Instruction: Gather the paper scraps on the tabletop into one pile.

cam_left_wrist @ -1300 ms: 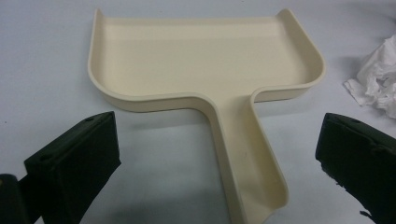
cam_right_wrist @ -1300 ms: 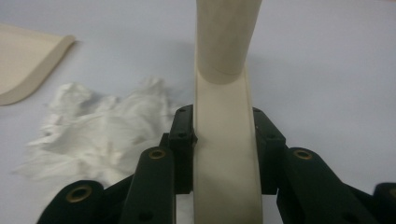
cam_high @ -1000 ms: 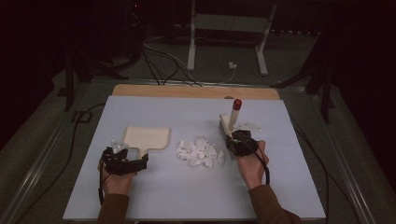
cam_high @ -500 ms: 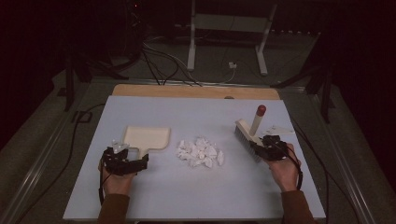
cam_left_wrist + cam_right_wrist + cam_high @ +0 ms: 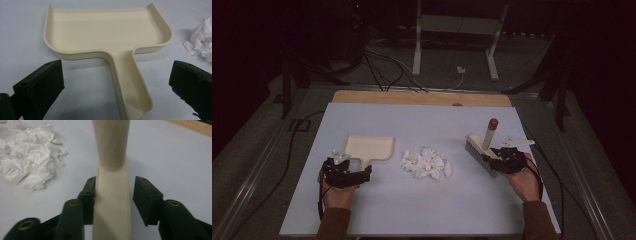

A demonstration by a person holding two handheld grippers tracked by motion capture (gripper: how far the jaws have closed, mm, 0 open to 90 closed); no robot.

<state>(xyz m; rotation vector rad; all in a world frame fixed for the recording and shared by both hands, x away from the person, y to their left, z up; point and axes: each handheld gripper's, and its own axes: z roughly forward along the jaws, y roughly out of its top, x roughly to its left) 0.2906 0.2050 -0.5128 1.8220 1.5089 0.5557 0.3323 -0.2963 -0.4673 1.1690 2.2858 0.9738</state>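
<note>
High view: your left hand-held gripper (image 5: pixel 357 176) rests at the handle of the cream dustpan (image 5: pixel 368 149), which lies flat on the table (image 5: pixel 422 215); the heap of crumpled paper scraps (image 5: pixel 426 163) sits unswept just beside the pan's right side, and the brush (image 5: pixel 482 152) stands bristles-down well to the right of the heap, at your right hand-held gripper (image 5: pixel 496 159). Left gripper view: the jaws stand wide apart on either side of the dustpan's (image 5: pixel 107 32) handle and touch nothing, so the pan is not yet grasped. Right gripper view: the jaws have just been opening; the brush body (image 5: pixel 112 202) lies between them, the right pad clear of it and the left close against it. Judged from this, the brush is parked, and sweeping the paper (image 5: pixel 27 162) into the pan remains entirely to do.
</note>
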